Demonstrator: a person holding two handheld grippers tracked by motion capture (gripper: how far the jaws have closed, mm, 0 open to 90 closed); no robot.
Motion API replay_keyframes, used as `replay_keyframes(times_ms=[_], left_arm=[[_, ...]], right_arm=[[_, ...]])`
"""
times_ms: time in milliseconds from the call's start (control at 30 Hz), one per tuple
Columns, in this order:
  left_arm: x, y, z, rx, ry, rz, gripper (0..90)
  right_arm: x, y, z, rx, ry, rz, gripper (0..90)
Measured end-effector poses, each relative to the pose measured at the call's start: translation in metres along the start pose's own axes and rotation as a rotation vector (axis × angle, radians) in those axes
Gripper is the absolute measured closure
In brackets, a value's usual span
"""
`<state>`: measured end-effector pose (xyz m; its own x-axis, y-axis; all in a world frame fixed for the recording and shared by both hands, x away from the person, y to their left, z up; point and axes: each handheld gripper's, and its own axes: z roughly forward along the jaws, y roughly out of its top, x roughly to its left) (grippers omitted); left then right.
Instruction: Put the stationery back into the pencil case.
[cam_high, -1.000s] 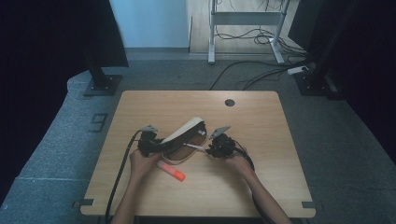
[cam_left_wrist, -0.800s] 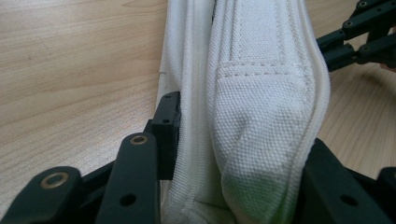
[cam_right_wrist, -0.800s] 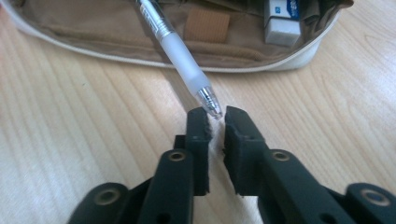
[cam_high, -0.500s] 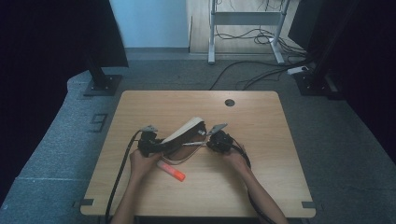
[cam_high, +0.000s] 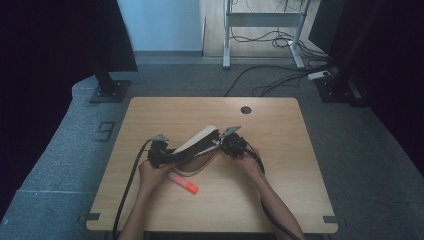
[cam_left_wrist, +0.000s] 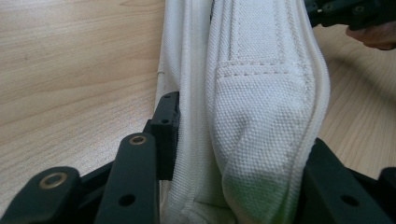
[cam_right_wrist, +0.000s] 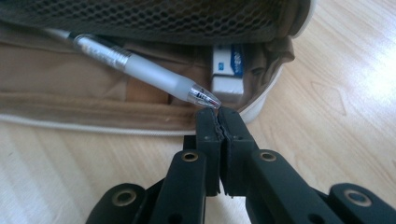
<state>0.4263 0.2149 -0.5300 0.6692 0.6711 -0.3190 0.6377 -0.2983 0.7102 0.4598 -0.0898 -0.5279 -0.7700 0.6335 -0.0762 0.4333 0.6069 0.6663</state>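
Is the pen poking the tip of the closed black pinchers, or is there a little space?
Cannot tell. In the right gripper view the pen tip sits right over the shut right hand-held gripper, but overlap hides any gap.

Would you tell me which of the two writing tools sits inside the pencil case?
The silver-and-clear pen lies in the pencil case; the orange marker lies outside on the table.

The high view is dim and soft, its corners falling to near black while the wooden table (cam_high: 280, 165) catches even overhead light. Both gripper views are brighter, with glare whitening the wood at the right. Near jaws blur; the pen (cam_right_wrist: 140, 70) shows glints.
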Motion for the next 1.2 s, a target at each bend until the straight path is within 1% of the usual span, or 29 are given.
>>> replay_keyframes(times_ms=[33,67,100,133,167,267,333,367,400,433,467,500,533,567,633,667,700,833,933,967,1000,1033,1067,1100,1133,1167,1200], left_arm=[[0.0,0.0,0.0,0.0,0.001,0.0,59.8],[0.0,0.0,0.0,0.0,0.001,0.001,59.8],[0.0,0.0,0.0,0.0,0.001,0.001,59.6],[0.0,0.0,0.0,0.0,0.001,0.002,59.6],[0.0,0.0,0.0,0.0,0.002,0.002,59.3],[0.0,0.0,0.0,-0.001,0.003,0.003,58.9],[0.0,0.0,0.0,-0.001,0.005,0.005,58.4],[0.0,0.0,0.0,-0.001,0.005,0.006,57.8],[0.0,0.0,0.0,-0.001,0.005,0.007,57.8],[0.001,0.0,0.0,0.0,0.007,0.007,57.1],[0.001,0.0,0.0,0.0,0.007,0.007,56.8],[0.0,0.0,0.0,-0.001,0.008,0.007,56.8],[0.0,0.0,0.0,-0.001,0.009,0.01,56.5],[0.0,0.0,0.0,-0.001,0.01,0.01,56.5],[0.001,0.0,-0.001,-0.001,0.011,0.012,55.7],[0.001,0.0,-0.001,0.0,0.011,0.013,55.7],[0.001,0.0,-0.001,0.002,0.013,0.015,55.5],[0.001,0.0,-0.002,0.001,0.016,0.015,54.4],[0.001,0.001,-0.002,0.0,0.018,0.015,53.6],[0.001,0.001,-0.002,0.0,0.02,0.015,53.5],[0.001,0.001,-0.002,0.001,0.02,0.015,53.4],[0.001,0.001,-0.002,0.001,0.02,0.015,53.3],[0.001,0.001,-0.002,0.001,0.02,0.016,53.3],[0.001,0.001,-0.002,0.002,0.02,0.017,53.1],[0.002,0.001,-0.002,0.003,0.021,0.018,53.1],[0.002,0.001,-0.002,0.003,0.022,0.02,53.0],[0.002,0.001,-0.002,0.003,0.022,0.02,52.9]], right_arm=[[-0.002,0.002,0.001,0.001,-0.003,0.007,80.6],[-0.002,0.002,0.001,0.001,-0.003,0.007,80.6],[-0.003,0.003,0.0,0.005,-0.005,0.009,77.8],[-0.003,0.003,0.0,0.005,-0.005,0.009,77.8],[-0.004,0.002,-0.003,-0.001,-0.009,0.016,72.5],[-0.007,0.0,-0.008,-0.012,-0.004,0.029,71.2],[-0.008,-0.001,-0.012,-0.016,-0.003,0.038,68.3],[-0.007,-0.002,-0.016,-0.019,0.0,0.04,65.4],[-0.007,-0.002,-0.016,-0.019,0.0,0.04,65.4],[-0.006,-0.003,-0.021,-0.023,0.0,0.032,61.7],[-0.006,-0.003,-0.021,-0.023,0.0,0.032,61.7],[-0.005,-0.003,-0.022,-0.028,0.004,0.033,59.7],[-0.003,-0.006,-0.026,-0.036,0.018,0.031,55.2],[-0.003,-0.006,-0.026,-0.036,0.018,0.031,55.2],[0.003,-0.01,-0.031,-0.041,0.027,0.027,47.2],[0.003,-0.01,-0.031,-0.041,0.027,0.027,47.2],[0.004,-0.011,-0.031,-0.045,0.032,0.029,45.2],[0.014,-0.017,-0.033,-0.048,0.059,0.02,40.3],[0.023,-0.021,-0.032,-0.05,0.083,0.014,38.9],[0.029,-0.023,-0.032,-0.053,0.103,0.01,38.7],[0.033,-0.024,-0.032,-0.053,0.111,0.01,38.7],[0.033,-0.024,-0.032,-0.053,0.111,0.01,38.7],[0.036,-0.024,-0.032,-0.055,0.118,-0.001,38.7],[0.042,-0.025,-0.031,-0.06,0.132,-0.004,38.7],[0.042,-0.025,-0.031,-0.06,0.132,-0.004,38.7],[0.048,-0.025,-0.032,-0.058,0.147,-0.009,38.7],[0.051,-0.025,-0.032,-0.06,0.154,-0.012,38.5]])
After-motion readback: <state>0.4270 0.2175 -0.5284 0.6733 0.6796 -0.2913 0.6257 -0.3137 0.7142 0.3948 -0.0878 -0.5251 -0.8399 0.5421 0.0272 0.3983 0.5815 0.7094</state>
